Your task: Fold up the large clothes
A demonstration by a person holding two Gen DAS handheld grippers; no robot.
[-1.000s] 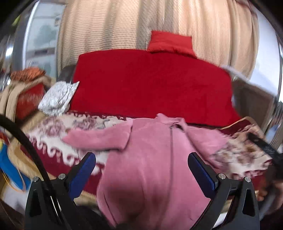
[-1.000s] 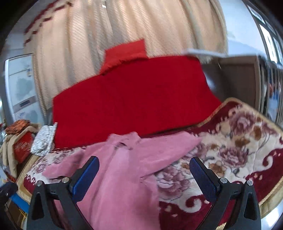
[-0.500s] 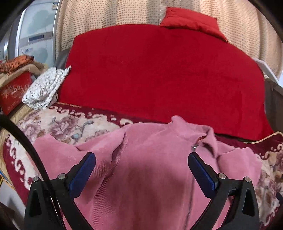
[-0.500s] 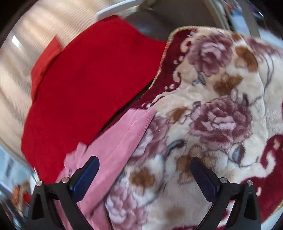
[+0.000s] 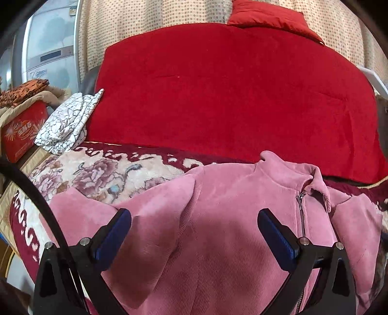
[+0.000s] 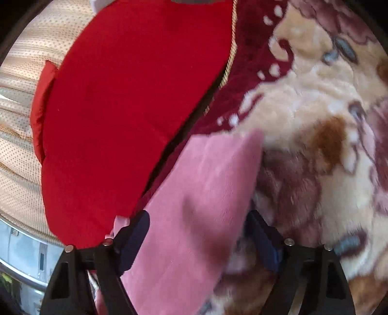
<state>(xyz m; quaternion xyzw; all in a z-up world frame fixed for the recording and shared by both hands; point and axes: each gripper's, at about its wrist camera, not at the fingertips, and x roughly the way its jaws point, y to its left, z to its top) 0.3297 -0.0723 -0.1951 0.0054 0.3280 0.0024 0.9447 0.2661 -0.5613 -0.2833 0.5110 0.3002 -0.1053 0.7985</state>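
Observation:
A pink corduroy zip jacket (image 5: 230,206) lies front-up on a floral blanket (image 5: 97,169), collar toward the back and one sleeve stretched out to the left. My left gripper (image 5: 194,230) hovers open just above the jacket's chest and left shoulder, and its blue pads touch nothing. In the right wrist view, the end of the jacket's other sleeve (image 6: 206,181) lies between the jaws of my right gripper (image 6: 197,232). Those jaws are closing, and the pads stand at the sleeve's two edges without clearly pressing it.
A large red cover (image 5: 218,84) rises behind the jacket, with a red cushion (image 5: 266,12) on top against a dotted curtain. At left lie a white patterned cloth (image 5: 65,121), a red box (image 5: 21,130) and a fridge (image 5: 48,48). The floral blanket (image 6: 315,121) stretches right of the sleeve.
Both grippers came down and closer to the jacket. The right one rolled, swung to the sleeve end and narrowed its jaws around it. The left one settled over the chest.

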